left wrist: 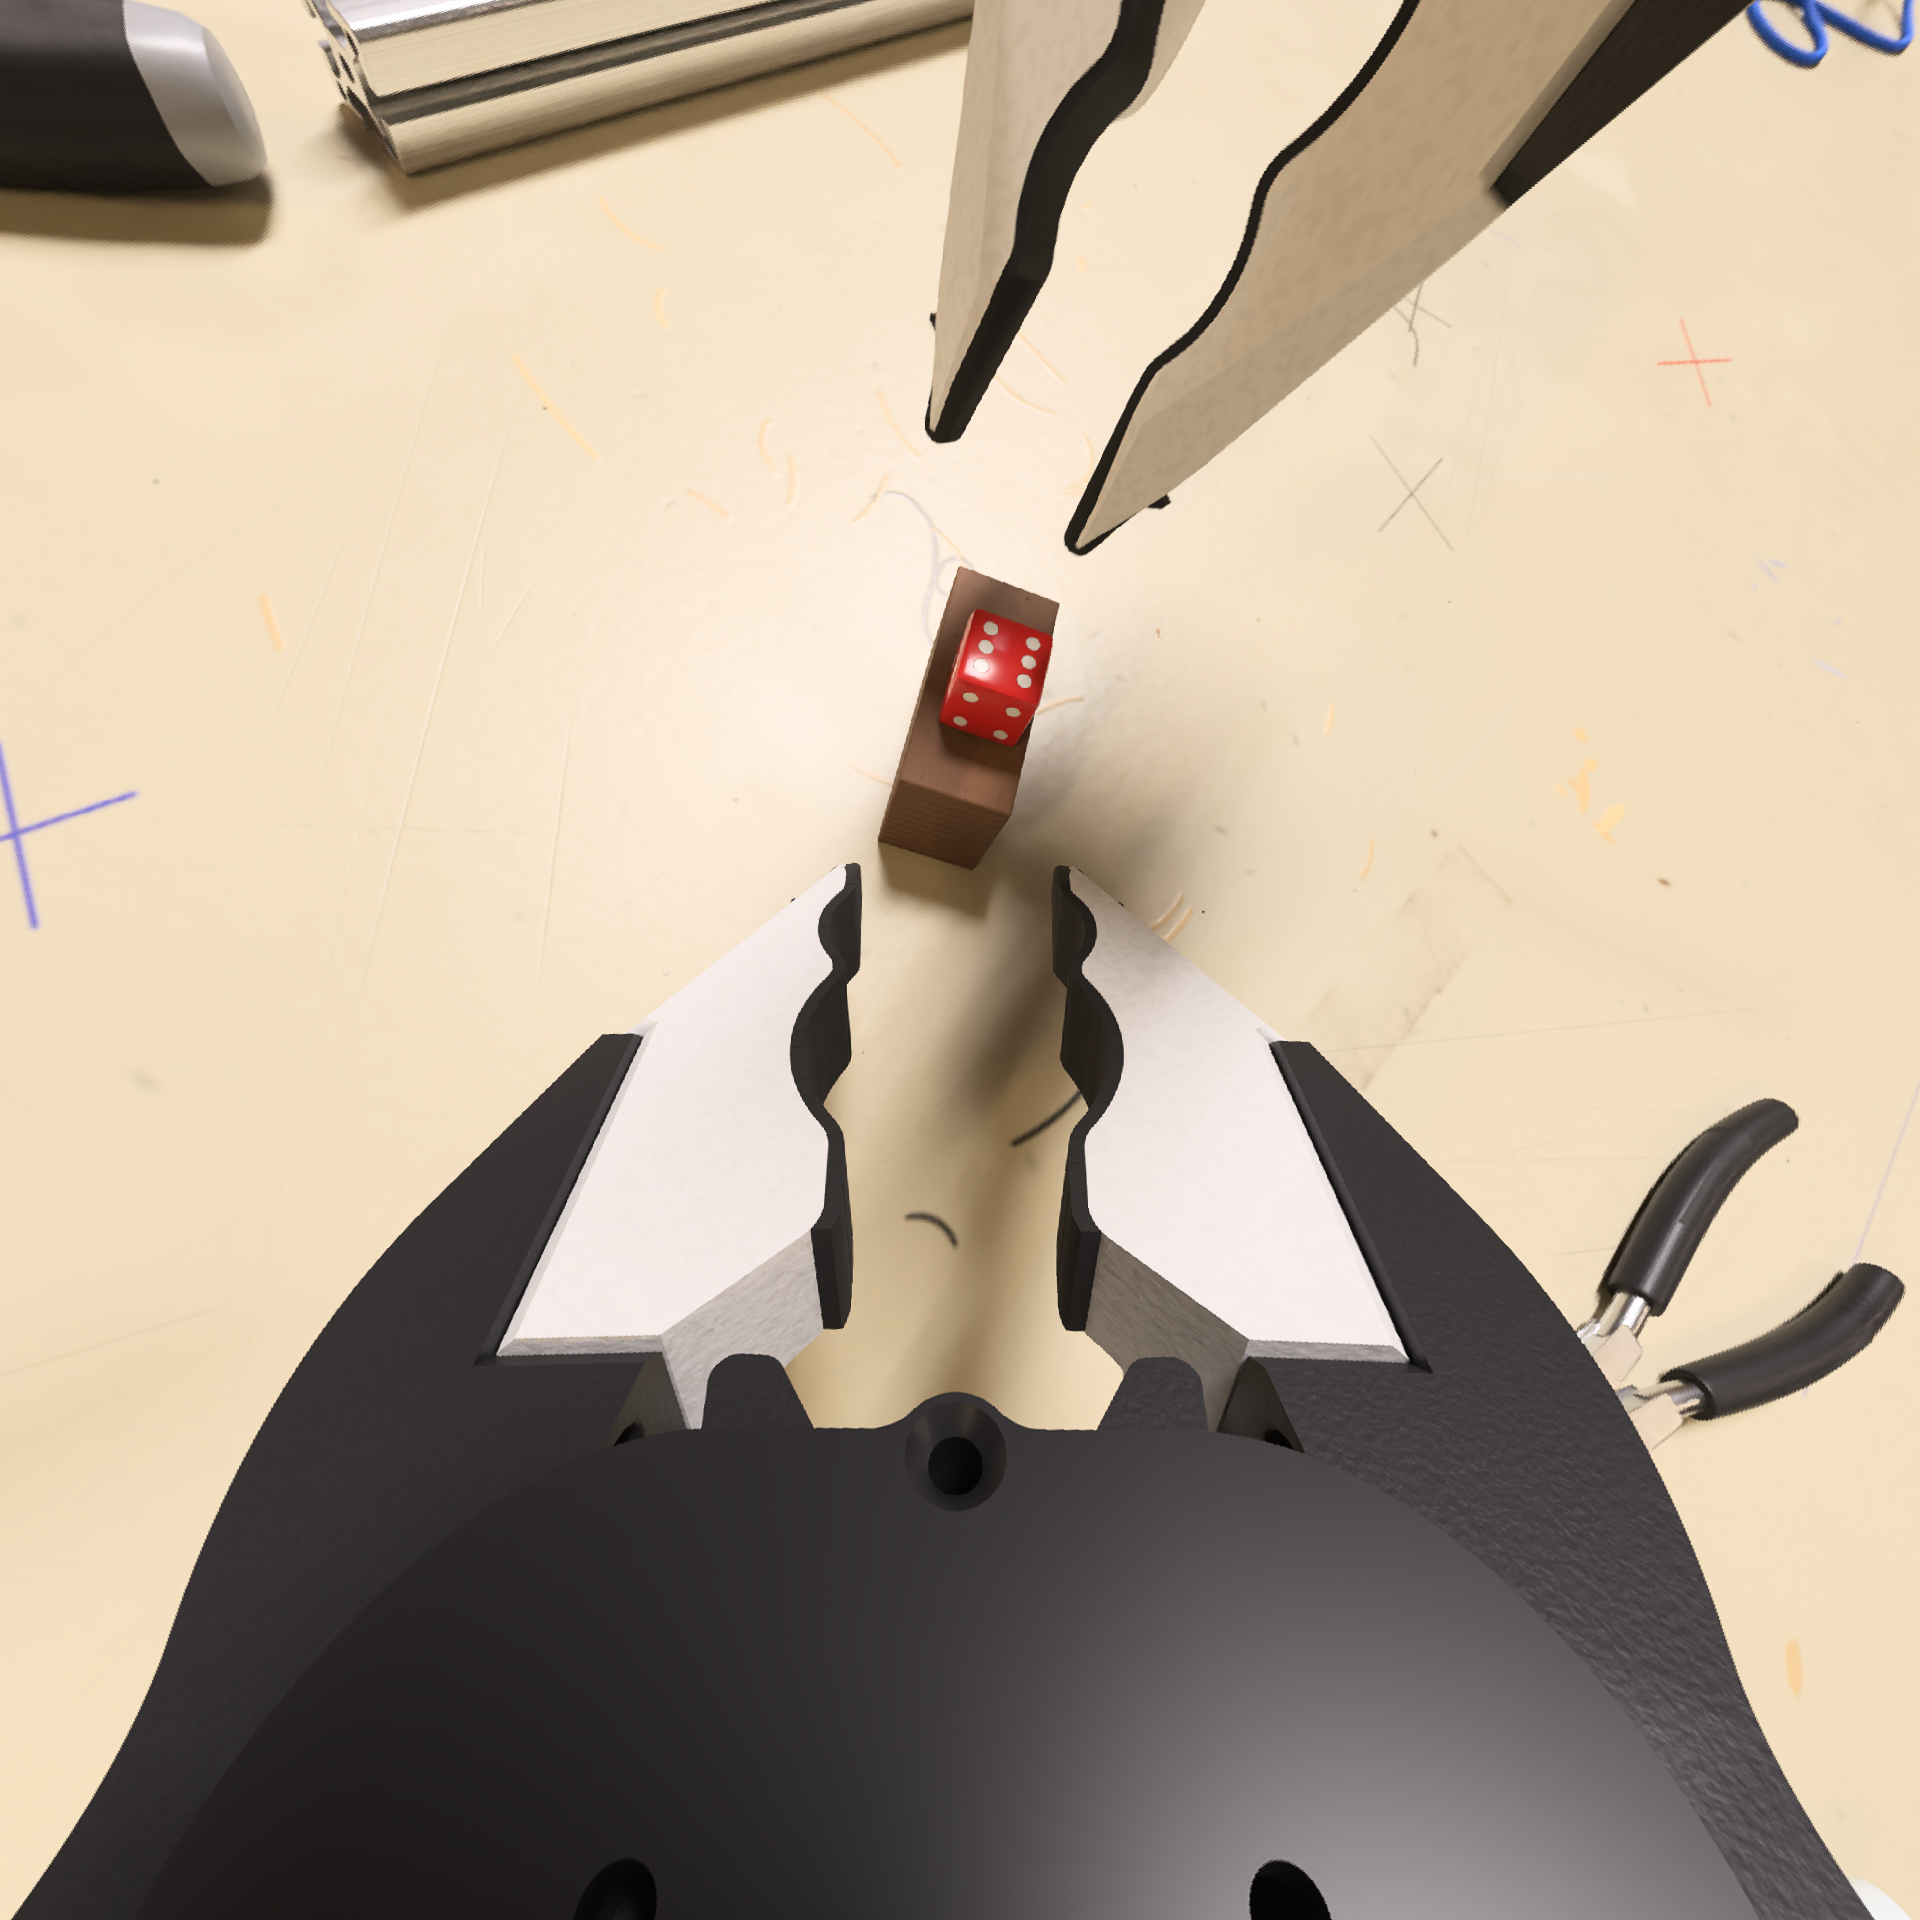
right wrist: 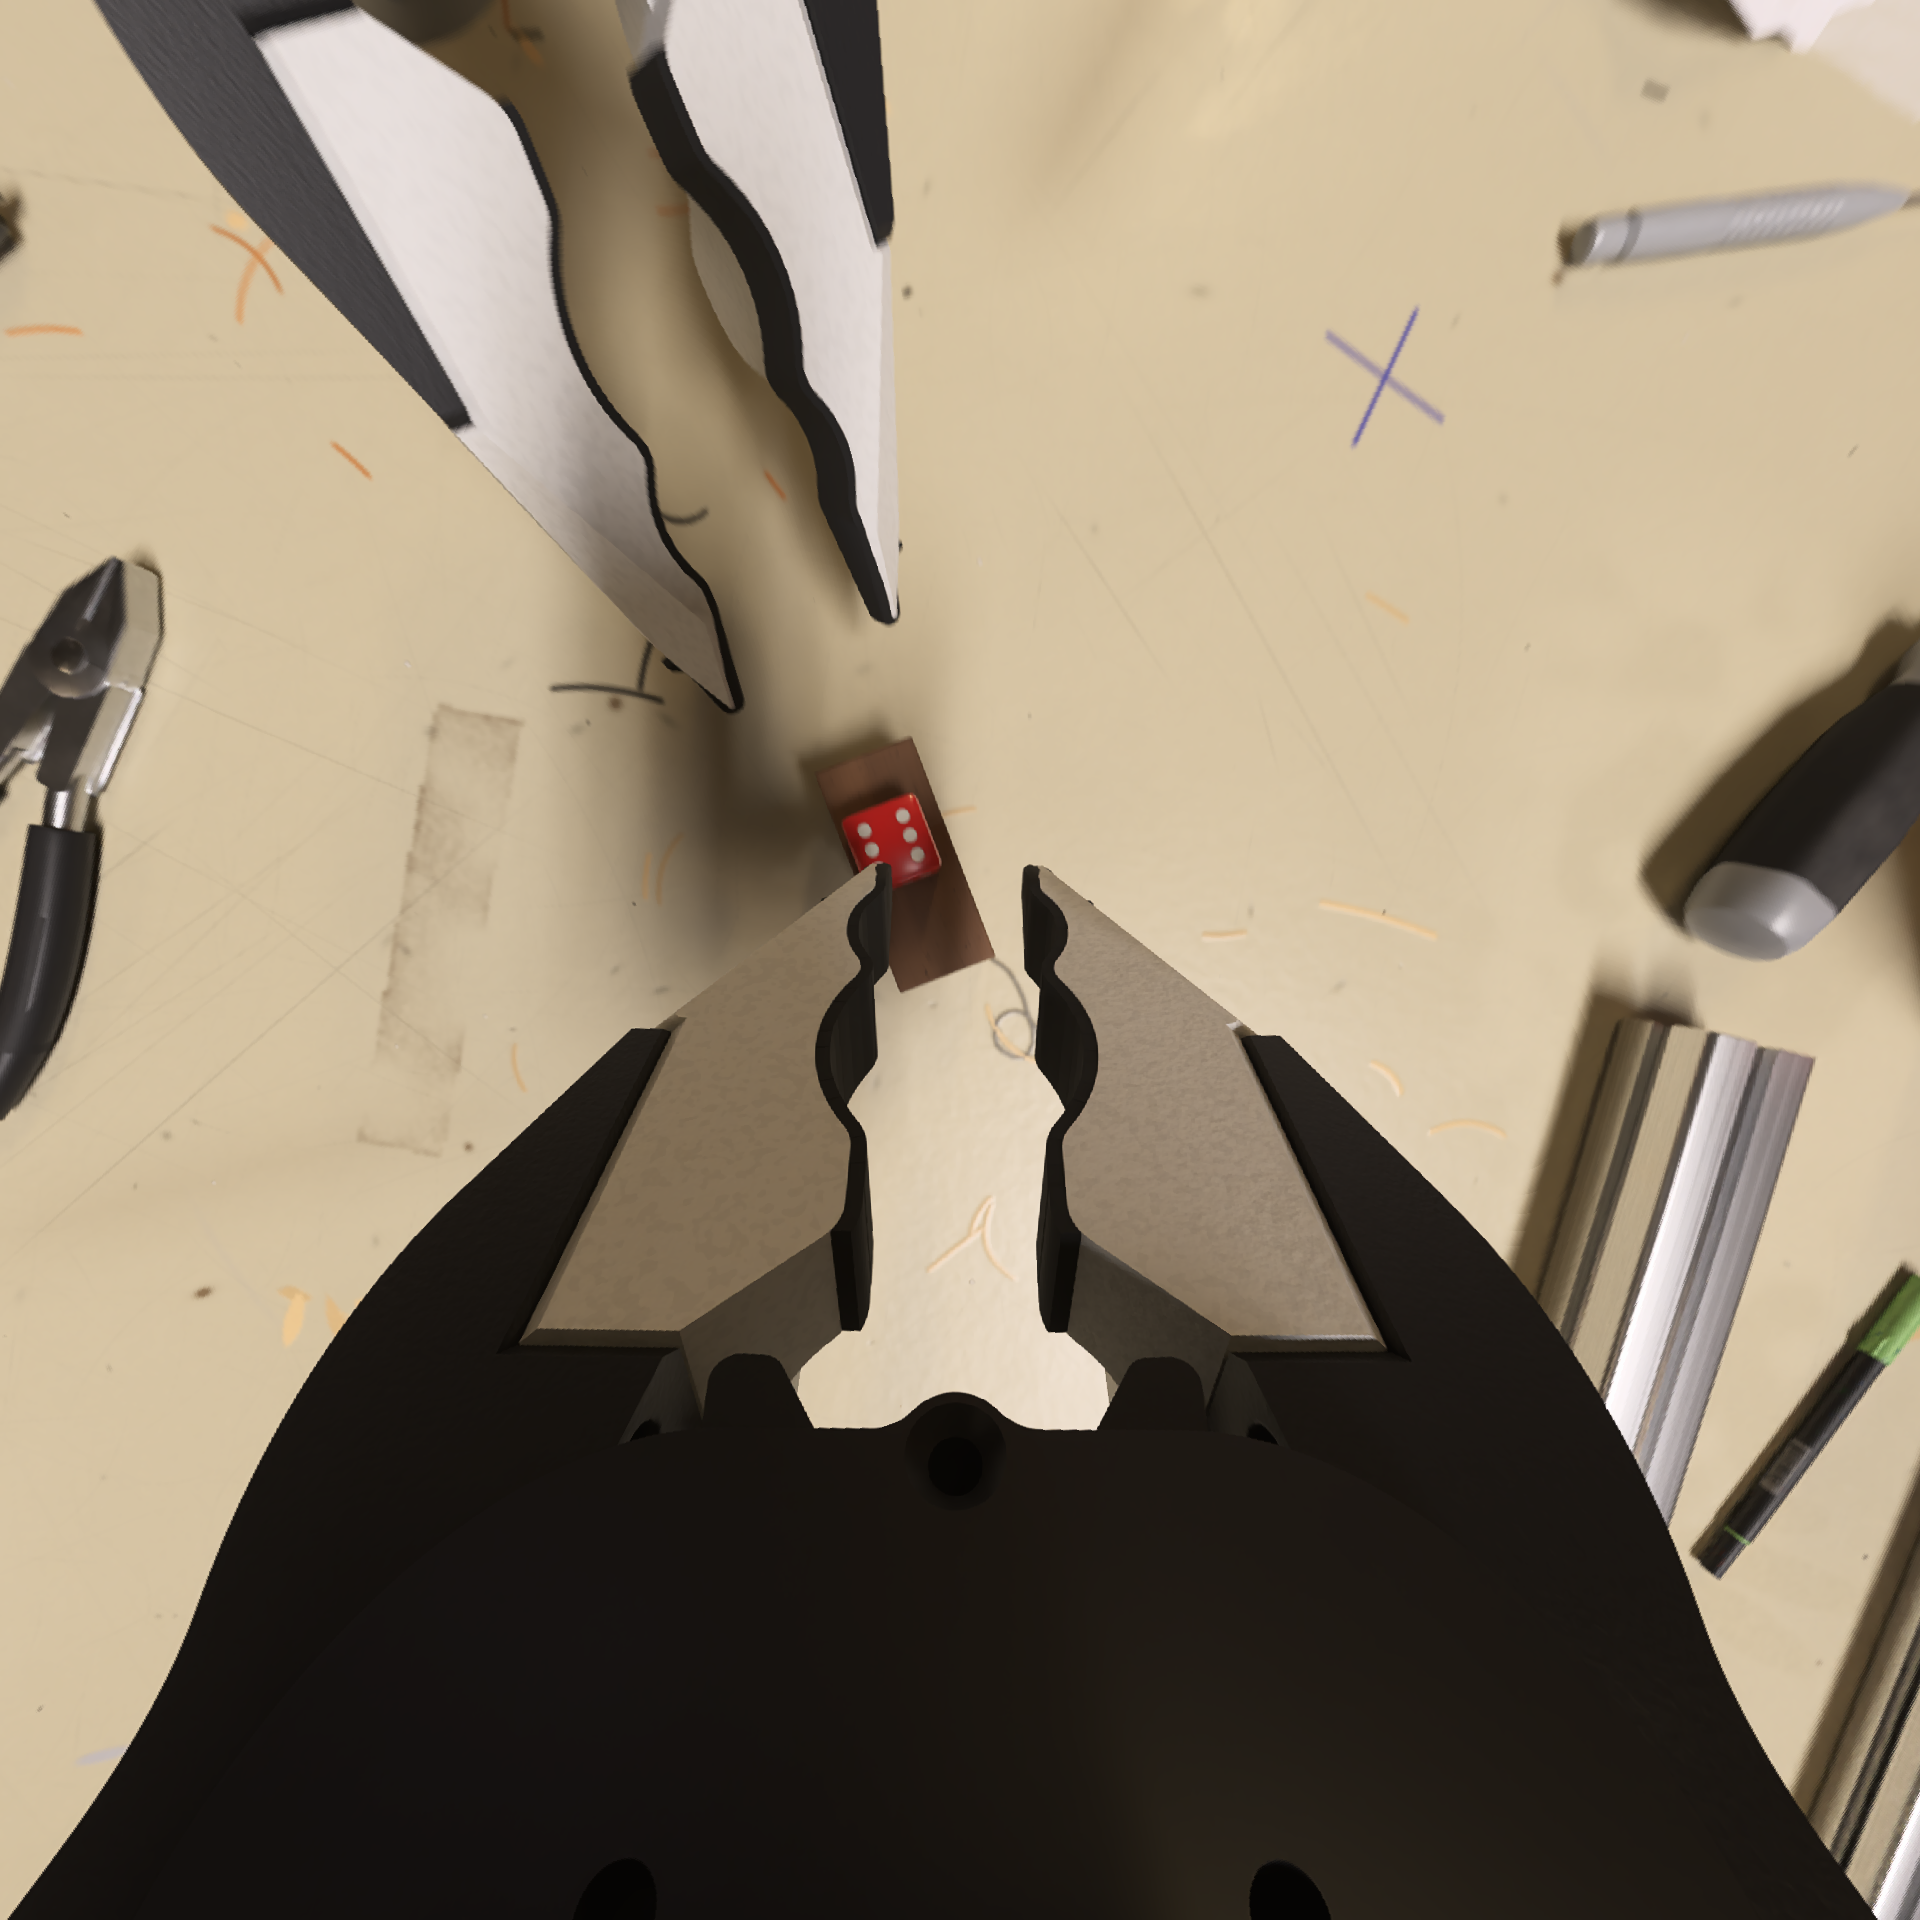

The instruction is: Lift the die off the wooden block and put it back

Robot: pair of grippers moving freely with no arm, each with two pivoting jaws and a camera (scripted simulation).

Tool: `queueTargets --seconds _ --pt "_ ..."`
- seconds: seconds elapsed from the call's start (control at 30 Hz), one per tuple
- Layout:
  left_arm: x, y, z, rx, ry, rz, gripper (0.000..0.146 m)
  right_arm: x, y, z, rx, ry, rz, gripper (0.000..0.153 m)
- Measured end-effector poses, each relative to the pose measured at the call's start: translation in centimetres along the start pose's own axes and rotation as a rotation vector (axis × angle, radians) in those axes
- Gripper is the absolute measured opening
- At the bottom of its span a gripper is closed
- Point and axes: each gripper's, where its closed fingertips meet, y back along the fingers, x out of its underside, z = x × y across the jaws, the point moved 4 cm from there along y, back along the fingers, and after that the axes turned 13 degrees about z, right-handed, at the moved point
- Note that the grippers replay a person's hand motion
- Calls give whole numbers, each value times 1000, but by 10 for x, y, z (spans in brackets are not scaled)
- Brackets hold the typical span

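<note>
- Left wrist view: red die [left wrist: 994,675] sitting on top of the wooden block [left wrist: 961,743], toward its far end, white pips up.
- Block lying flat on the beige table [left wrist: 416,623], dead ahead of the left hand-held gripper [left wrist: 956,878].
- Left hand-held gripper spread apart, nothing between its fingers, tips just short of the block's near end, not touching.
- Coming in from the top of the same view, right hand-held gripper [left wrist: 1013,488], fingers parted too, tips hanging just past the block's far end.
- Off to the sides: black-and-grey handle [left wrist: 125,99] top left, aluminium profile [left wrist: 582,83] beside it, black-handled pliers [left wrist: 1725,1288] at the right edge.
- Right wrist view: same die [right wrist: 891,840] on the same block [right wrist: 940,925], now from the opposite side.
- Right hand-held gripper [right wrist: 956,878] wide apart and empty, left fingertip overlapping the die's corner in this angle; contact impossible to tell.
- Left hand-held gripper [right wrist: 816,665] reaching down from the top, parted, tips near the block's far end.
- Scattered around: pliers [right wrist: 62,790] left, grey pen-shaped tool [right wrist: 1725,223] top right, handle [right wrist: 1808,831] right, profile [right wrist: 1683,1236] and a green-tipped pen [right wrist: 1818,1423] lower right.
</note>
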Motion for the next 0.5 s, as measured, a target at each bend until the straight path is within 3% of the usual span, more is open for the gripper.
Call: queueTargets --seconds 0.23,0.5 --pt "-3 1 0 32 1 -17 43 7 -18 1 -48 -2 84 25" --pt "-25 5 -4 -14 -116 -16 56 25 6 -11 -7 -74 56 25"
